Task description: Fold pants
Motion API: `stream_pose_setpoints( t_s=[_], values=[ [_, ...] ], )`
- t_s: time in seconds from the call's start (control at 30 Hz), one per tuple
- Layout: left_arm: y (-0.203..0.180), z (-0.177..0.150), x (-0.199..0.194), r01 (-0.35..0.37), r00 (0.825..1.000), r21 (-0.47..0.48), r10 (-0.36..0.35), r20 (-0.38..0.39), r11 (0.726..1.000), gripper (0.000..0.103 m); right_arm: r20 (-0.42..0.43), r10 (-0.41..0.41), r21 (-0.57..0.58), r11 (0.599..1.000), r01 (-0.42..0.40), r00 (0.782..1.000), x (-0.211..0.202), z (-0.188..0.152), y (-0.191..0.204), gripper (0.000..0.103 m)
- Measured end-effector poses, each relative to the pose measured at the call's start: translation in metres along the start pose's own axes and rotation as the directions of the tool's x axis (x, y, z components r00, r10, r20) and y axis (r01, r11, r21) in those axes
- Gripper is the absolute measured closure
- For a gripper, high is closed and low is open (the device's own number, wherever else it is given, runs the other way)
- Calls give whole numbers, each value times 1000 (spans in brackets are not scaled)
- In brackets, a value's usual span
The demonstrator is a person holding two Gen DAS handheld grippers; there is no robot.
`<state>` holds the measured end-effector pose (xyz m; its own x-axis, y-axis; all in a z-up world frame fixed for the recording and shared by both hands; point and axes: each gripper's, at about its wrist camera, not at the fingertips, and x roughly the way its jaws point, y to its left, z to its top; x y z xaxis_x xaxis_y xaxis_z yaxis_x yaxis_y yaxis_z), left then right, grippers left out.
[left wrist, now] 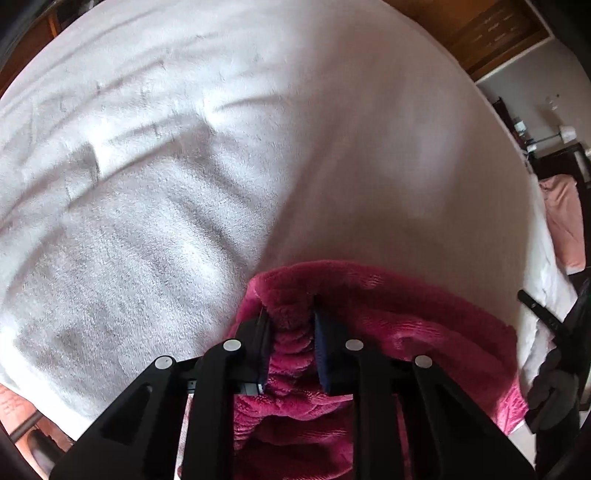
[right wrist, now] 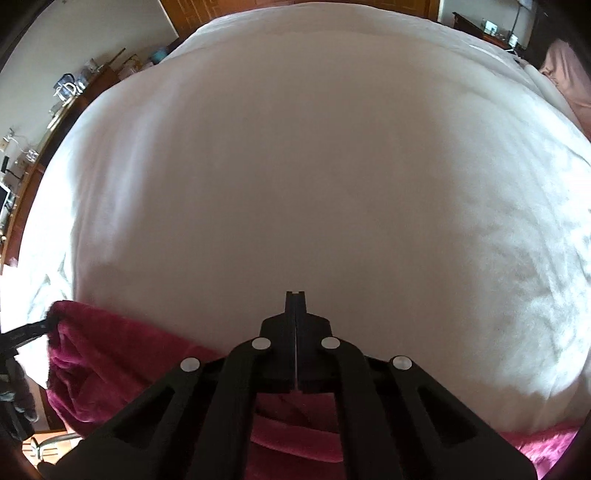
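Magenta fleece pants [left wrist: 406, 325] lie bunched at the near edge of a bed covered with a white blanket [left wrist: 184, 184]. My left gripper [left wrist: 290, 306] is shut on a raised fold of the pants, with plush cloth squeezed between its pads. In the right wrist view my right gripper [right wrist: 295, 293] is shut, its fingers pressed flat together over the white blanket [right wrist: 295, 166]. No cloth shows between the tips. The pants [right wrist: 110, 354] spread beneath and left of it. The left gripper [right wrist: 33, 328] shows at their left corner. The right gripper [left wrist: 539, 310] sits just past the pants' right edge.
A pink cloth [left wrist: 561, 221] lies off the bed's far side, also visible as pink cloth [right wrist: 565, 70]. A wooden sideboard with clutter [right wrist: 74, 88] runs along the left wall. A wooden headboard [left wrist: 498, 33] stands beyond the bed.
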<state>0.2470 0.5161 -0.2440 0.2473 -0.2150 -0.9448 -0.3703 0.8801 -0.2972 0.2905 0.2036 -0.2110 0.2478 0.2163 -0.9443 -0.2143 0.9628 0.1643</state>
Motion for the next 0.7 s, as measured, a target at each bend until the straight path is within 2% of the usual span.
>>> stream_pose_setpoints(
  t_s=[0.03, 0.1, 0.13, 0.17, 0.23, 0.3, 0.37, 0.43, 0.47, 0.5, 0.53, 0.63, 0.7],
  values=[
    [-3, 2, 0, -2, 1000, 7, 2, -1, 1000, 80, 2, 34, 6, 999, -34, 999, -6, 0, 0, 101],
    [-5, 4, 0, 6, 1000, 8, -6, -1, 1000, 80, -15, 70, 3, 998, -70, 997, -14, -4, 1, 77],
    [-5, 5, 0, 11, 1000, 3, -11, -2, 1000, 80, -20, 94, -2, 996, -94, 995, -21, -8, 3, 51],
    [-6, 5, -1, 15, 1000, -1, -15, -2, 1000, 80, -16, 113, -12, 994, -113, 993, -27, -13, 3, 47],
    [-5, 4, -4, 26, 1000, -6, -26, 0, 1000, 80, -37, 134, -46, 990, -136, 990, -33, -26, 9, 47],
    [-7, 2, -8, 34, 999, 2, -34, 4, 999, 80, -63, 142, -64, 987, -146, 988, -30, -37, 13, 53],
    [-8, -1, -11, 36, 999, 17, -36, 7, 999, 80, -106, 130, -84, 987, -139, 986, -18, -48, 19, 65],
    [-8, -2, -12, 38, 999, 27, -38, 6, 999, 81, -155, 122, -101, 985, -138, 980, 3, -53, 29, 72],
    [-9, -3, -13, 39, 999, 32, -39, 6, 999, 81, -161, 91, -129, 985, -113, 983, 11, -54, 33, 89],
    [-10, -3, -14, 42, 999, 37, -42, 5, 998, 81, -146, 35, -159, 986, -58, 989, 16, -53, 37, 96],
    [-14, -2, -14, 48, 999, 45, -48, 6, 998, 82, -112, 12, -146, 989, -29, 994, 15, -49, 33, 97],
    [-25, 3, -18, 62, 998, 84, -64, 20, 995, 83, -34, 6, -47, 999, -8, 999, 4, -27, 22, 99],
    [-32, 4, -18, 52, 998, 118, -56, 32, 992, 83, -27, -11, -46, 999, 10, 1000, 6, -20, 21, 99]
  ],
)
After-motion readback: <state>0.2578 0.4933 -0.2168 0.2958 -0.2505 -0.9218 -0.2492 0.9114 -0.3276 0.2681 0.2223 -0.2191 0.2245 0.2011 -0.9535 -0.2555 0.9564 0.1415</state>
